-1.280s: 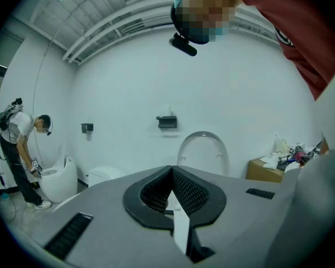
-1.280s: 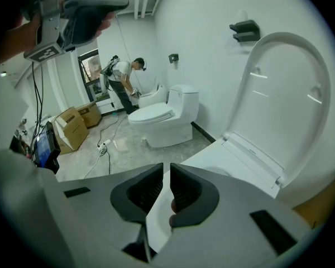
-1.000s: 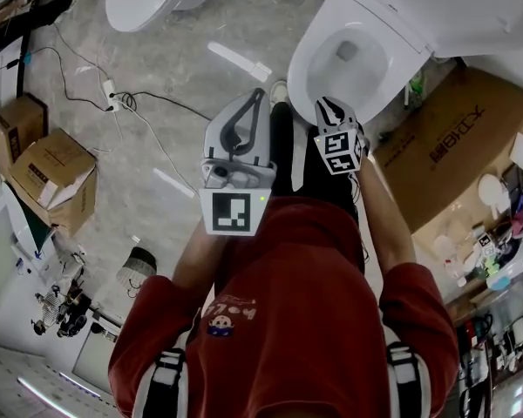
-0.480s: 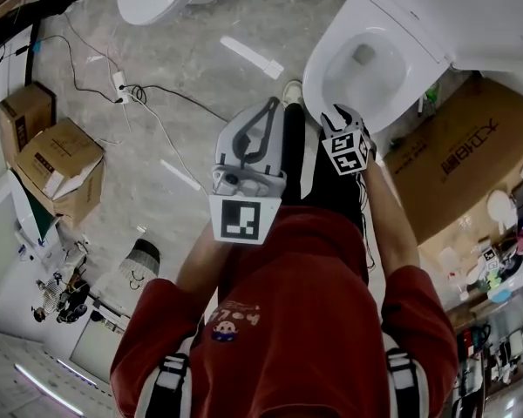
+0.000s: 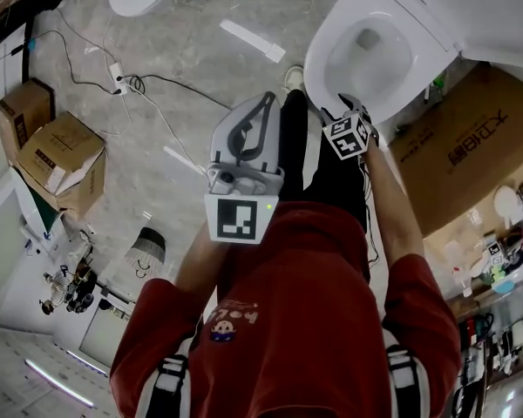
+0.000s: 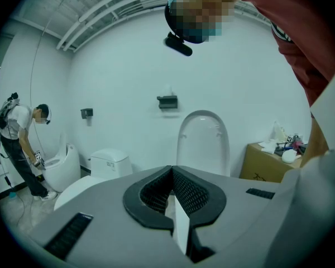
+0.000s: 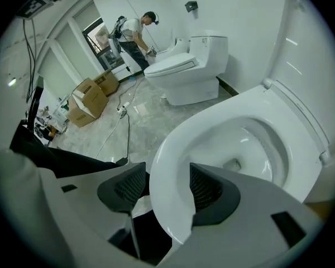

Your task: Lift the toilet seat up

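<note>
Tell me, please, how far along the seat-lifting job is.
Done: the lid already stands upright. In hand: the right gripper, fingers just opened, straddles the toilet seat at its front rim, not pressing. Left: close and raise the seat, now flat on the bowl. The left gripper is shut, empty.

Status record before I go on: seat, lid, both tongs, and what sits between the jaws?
toilet seat: down on the bowl, not yet lifted
lid: raised, upright behind the bowl
right tongs: open, jaws have just been opening; they straddle the seat's front rim, one pad outside the ring, one inside, neither visibly pressing
left tongs: shut, nothing between the jaws, apart from the toilet
stage: seat lined up for a grip, likely the next move
</note>
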{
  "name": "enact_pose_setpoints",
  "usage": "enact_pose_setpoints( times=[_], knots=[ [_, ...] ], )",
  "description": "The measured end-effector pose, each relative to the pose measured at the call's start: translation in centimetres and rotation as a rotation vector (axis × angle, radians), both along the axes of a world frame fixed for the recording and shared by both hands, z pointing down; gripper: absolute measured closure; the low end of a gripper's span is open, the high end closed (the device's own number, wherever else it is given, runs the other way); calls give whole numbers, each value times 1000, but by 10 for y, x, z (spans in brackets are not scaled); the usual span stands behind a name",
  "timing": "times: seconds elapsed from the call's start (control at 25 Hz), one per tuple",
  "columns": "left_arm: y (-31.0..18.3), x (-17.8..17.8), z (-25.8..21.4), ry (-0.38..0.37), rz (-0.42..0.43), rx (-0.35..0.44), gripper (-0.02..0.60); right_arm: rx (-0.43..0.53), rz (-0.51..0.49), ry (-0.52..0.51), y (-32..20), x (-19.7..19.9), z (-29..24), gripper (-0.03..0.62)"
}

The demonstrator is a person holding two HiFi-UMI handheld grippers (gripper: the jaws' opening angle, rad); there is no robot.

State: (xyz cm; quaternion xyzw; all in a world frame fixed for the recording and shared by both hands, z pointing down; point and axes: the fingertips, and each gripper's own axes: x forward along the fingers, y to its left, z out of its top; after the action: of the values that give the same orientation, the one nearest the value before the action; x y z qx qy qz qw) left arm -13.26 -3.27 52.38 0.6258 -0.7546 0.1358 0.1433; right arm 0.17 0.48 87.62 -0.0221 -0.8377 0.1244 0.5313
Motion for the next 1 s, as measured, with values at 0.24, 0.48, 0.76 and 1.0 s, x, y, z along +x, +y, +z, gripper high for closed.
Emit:
enact_pose_setpoints(
  times=[0.24,0.48,0.76,1.0],
  knots=[
    [-2,-2,6,0,3,-12,569,-28,-93,54,15,3,21,359],
    [-2,-10,14,6,-5,-24,569,-45,-135,99,23,-1,42,349],
    [5,-19,26,17,-10,-50,569,-69,-163,136,35,-2,62,339],
    [11,-26,31,19,-17,-59,569,-61,-159,168,41,-1,78,338]
  ],
)
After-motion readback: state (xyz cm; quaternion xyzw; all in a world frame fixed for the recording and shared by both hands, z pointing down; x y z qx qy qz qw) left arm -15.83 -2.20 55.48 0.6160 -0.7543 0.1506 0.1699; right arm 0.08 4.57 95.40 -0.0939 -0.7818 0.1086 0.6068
